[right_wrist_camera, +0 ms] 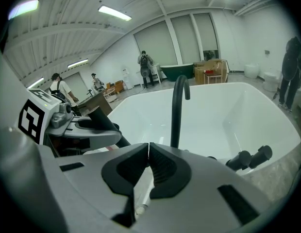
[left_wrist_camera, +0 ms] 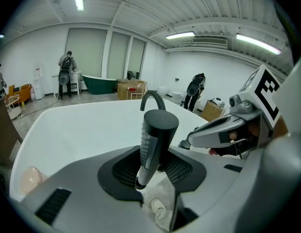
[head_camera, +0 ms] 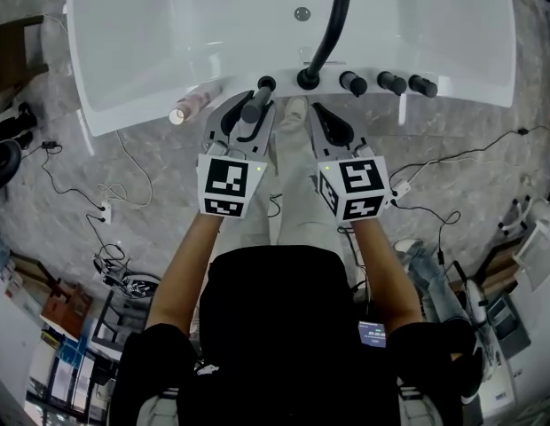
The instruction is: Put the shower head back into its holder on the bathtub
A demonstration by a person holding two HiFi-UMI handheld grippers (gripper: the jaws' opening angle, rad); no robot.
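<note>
The shower head [head_camera: 255,105], a dark cylinder with a ribbed face, stands upright between the pads of my left gripper [head_camera: 249,109], which is shut on it. In the left gripper view the shower head [left_wrist_camera: 153,140] rises out of the left gripper [left_wrist_camera: 153,168]. It hangs just short of the black round holder [head_camera: 266,84] on the white bathtub's rim [head_camera: 124,114]. My right gripper [head_camera: 323,114] hovers beside it to the right, shut with nothing in it; its pads meet at the tips in the right gripper view [right_wrist_camera: 148,152].
A black curved faucet [head_camera: 331,29] rises from the rim beside the holder, with three black knobs [head_camera: 390,82] to its right. A pinkish bottle [head_camera: 193,105] lies on the rim at left. Cables [head_camera: 115,193] trail over the marble floor. People stand far off in the room.
</note>
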